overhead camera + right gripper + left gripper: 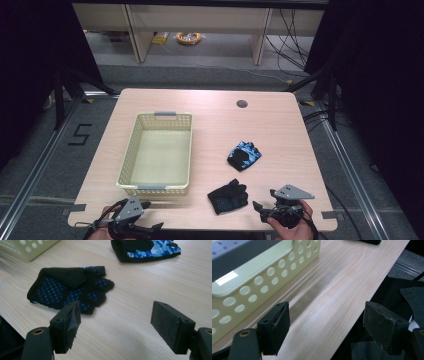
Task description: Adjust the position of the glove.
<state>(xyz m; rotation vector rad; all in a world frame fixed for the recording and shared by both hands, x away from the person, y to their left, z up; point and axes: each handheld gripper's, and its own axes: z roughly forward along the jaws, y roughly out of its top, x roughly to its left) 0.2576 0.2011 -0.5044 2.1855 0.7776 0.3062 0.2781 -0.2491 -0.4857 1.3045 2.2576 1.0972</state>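
1. Basket sits empty on counter, nothing done yet imo.
2. Both fingerless gloves out: black one near right tongs, blue camo one further back.
3. Left tongs & right both spread, holding nothing.

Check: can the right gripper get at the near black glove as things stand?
Probably yes. The right gripper is open beside the black glove, which lies flat on bare table, with nothing between them.
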